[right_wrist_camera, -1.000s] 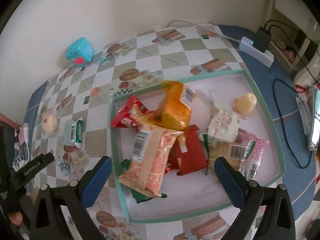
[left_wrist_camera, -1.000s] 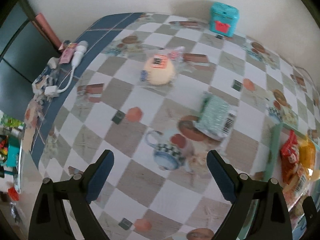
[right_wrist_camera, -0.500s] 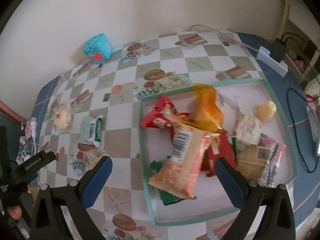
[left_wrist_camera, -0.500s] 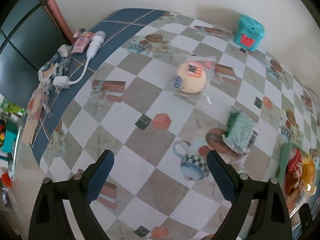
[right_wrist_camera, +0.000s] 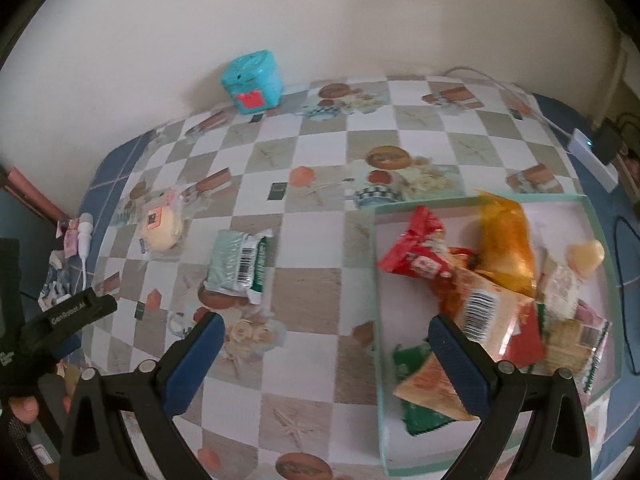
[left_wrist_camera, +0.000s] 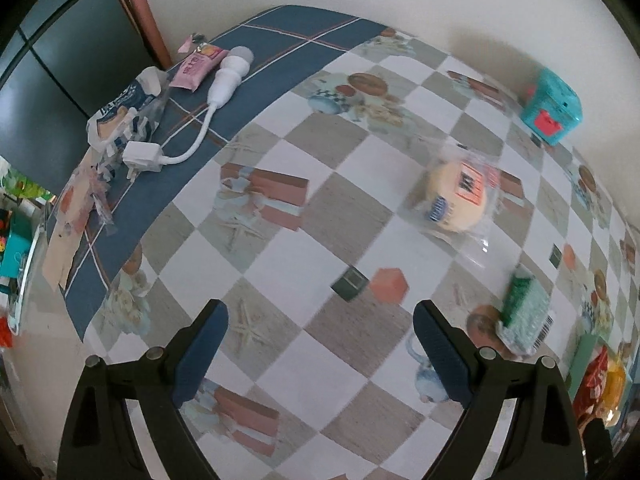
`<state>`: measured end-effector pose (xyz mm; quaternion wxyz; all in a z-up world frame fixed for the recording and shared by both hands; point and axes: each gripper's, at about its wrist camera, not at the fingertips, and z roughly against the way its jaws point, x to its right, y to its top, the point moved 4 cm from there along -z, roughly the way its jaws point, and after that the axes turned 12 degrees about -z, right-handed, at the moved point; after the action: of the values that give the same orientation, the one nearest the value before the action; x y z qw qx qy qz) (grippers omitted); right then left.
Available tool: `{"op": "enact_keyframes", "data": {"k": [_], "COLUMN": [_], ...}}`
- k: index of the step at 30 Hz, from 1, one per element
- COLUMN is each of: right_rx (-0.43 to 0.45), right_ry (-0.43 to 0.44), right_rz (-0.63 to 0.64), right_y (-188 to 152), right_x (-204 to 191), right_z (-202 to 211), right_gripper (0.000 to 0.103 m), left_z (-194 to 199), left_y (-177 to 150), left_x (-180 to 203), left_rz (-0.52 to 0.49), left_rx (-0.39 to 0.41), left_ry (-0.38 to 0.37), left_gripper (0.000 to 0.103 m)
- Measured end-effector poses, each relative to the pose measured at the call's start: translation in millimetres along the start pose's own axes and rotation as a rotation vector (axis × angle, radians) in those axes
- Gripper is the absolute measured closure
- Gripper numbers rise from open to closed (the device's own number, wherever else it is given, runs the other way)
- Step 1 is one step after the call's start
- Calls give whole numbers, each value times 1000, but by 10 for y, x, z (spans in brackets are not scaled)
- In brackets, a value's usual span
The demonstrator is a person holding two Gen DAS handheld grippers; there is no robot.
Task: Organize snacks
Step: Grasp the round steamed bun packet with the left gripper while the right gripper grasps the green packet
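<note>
A round yellow bun in clear wrap point(left_wrist_camera: 458, 196) point(right_wrist_camera: 160, 230) and a green snack packet point(left_wrist_camera: 526, 316) point(right_wrist_camera: 240, 266) lie on the checked tablecloth. A teal-rimmed tray point(right_wrist_camera: 378, 280) on the right holds several snack bags, among them a red one point(right_wrist_camera: 416, 252) and an orange one point(right_wrist_camera: 506, 248). My left gripper point(left_wrist_camera: 320, 348) hovers open over bare cloth, left of both loose snacks. My right gripper point(right_wrist_camera: 324, 360) is open too, over the cloth at the tray's left rim. Nothing sits between either pair of fingers.
A teal box with a red label point(left_wrist_camera: 554, 106) point(right_wrist_camera: 252, 86) stands by the wall. On the blue border at the left lie a white plug and cable point(left_wrist_camera: 200, 120), a pink packet point(left_wrist_camera: 196, 68) and torn wrappers. A white power strip point(right_wrist_camera: 592, 160) lies at the far right.
Both grippers have slid left across the table. In the left wrist view the bun and green packet drifted right; in the right wrist view the tray moved right and both loose snacks came closer to centre.
</note>
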<state>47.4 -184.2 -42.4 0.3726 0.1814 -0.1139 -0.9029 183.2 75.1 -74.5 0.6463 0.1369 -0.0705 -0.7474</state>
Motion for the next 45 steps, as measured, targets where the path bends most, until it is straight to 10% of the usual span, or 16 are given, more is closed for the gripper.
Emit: {"op": "enact_keyframes", "data": {"k": [28,45], "right_rx": [-42,-49], "right_ry": [10,42], "right_rz": [11,38], "right_y": [153,163], "right_x": [-574,-753], "right_z": [-725,-1127], "right_gripper": [0,13], "left_z": [-407,-403], "left_y": [436,740], "left_x": [-15,363], "left_rz": [19,-51], "left_rx": [-31,85], "left_ry": [-28,-123], "left_gripper": [9,9]}}
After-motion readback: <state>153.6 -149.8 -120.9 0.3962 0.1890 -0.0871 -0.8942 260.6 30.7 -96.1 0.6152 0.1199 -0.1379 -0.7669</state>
